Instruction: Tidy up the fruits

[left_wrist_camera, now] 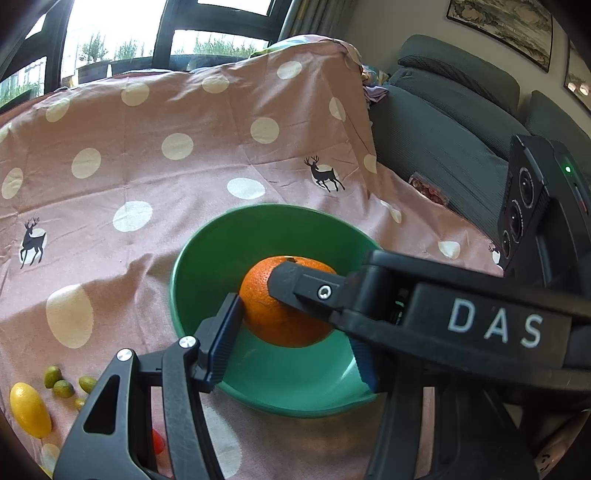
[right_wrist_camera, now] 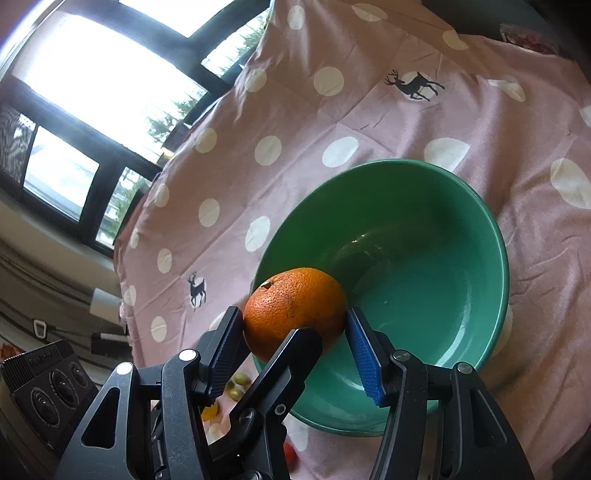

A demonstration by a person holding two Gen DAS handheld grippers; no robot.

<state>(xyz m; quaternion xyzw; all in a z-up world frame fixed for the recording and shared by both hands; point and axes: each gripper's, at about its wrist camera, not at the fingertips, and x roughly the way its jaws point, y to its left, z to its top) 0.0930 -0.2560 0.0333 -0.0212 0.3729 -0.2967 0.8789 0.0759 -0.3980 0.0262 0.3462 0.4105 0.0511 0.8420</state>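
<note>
Two grippers share one orange (right_wrist_camera: 295, 312): right gripper (right_wrist_camera: 295, 343) clamped on its sides, left gripper (left_wrist_camera: 291, 332) pinching it too, both jaws closed on fruit, hanging directly above the green bowl (right_wrist_camera: 461, 192), near its rim.

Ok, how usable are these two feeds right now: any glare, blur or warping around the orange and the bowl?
Left wrist view: window blown out white, round orange fruit and green ceramic bowl sharp, corners vignetted dark. Right wrist view: window overexposed too, frame tilted, pink dotted cloth slightly soft, bowl rim bowed by the fisheye.
</note>
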